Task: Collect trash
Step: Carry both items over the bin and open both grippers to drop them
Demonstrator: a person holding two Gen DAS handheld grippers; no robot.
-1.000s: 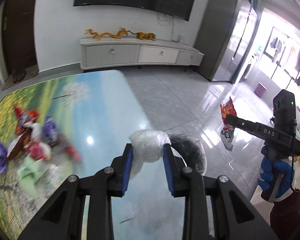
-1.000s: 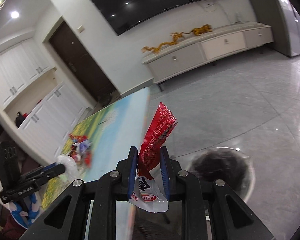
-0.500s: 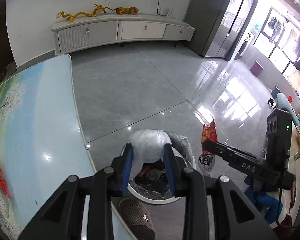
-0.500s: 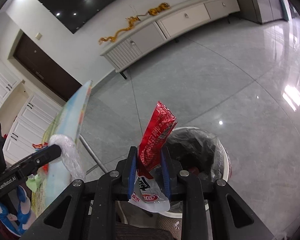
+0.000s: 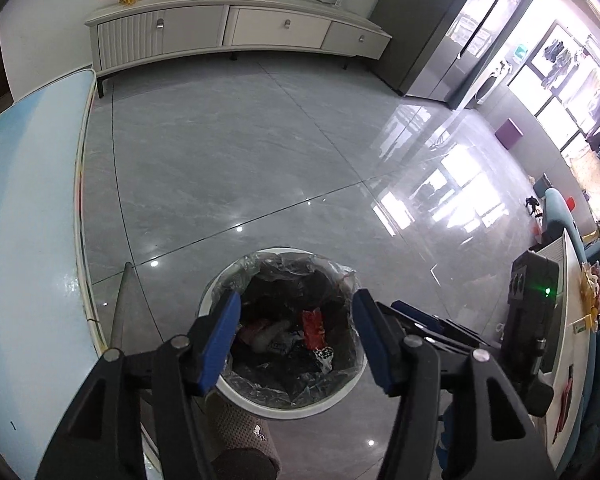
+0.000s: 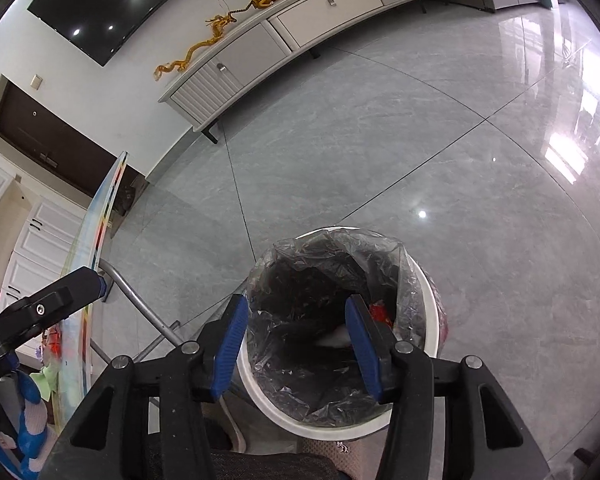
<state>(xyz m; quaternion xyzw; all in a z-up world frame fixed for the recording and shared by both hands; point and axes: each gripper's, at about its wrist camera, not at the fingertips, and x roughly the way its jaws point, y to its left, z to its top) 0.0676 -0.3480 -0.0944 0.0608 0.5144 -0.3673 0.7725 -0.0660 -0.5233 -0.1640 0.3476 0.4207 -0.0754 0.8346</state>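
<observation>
Trash bin [image 5: 284, 402] sits on the grey floor at 6 o'clock in both wrist views, white rim w/ a crinkled dark liner [image 6: 380, 256] draped over the edge. Left claw [image 5: 296, 336] hangs right above the bin mouth, jaws spread wide, nothing btwn the blue pads. Right claw [image 6: 296, 344] likewise: wide open, empty, over the liner.

Inside the bin, left view: a red snack wrapper [image 5: 314, 326] near centre, a whitish plastic wad [image 5: 266, 334] at its 9 o'clock, more wrappers underneath, too jumbled to name. In the right view only a red scrap and a pale patch show past the right pad.

More trash looks left on the surface [image 5: 24, 248], which runs along 9 o'clock in the left view: right view shows a blurry red and green cluster [image 6: 52, 344] by the surface edge at 8 o'clock, partly behind the other claw. Can't name single pieces.

Handling, as a judgement: wrappers & film are v. light, soft, crumple easily, slick on the outside. Best to pinch a raised fold or crimped end, not a flat face, since pads could skid on flat foil against the surface. No breakage risk; main risk is a piece slipping out mid-carry or dragging a neighbour along.
</observation>
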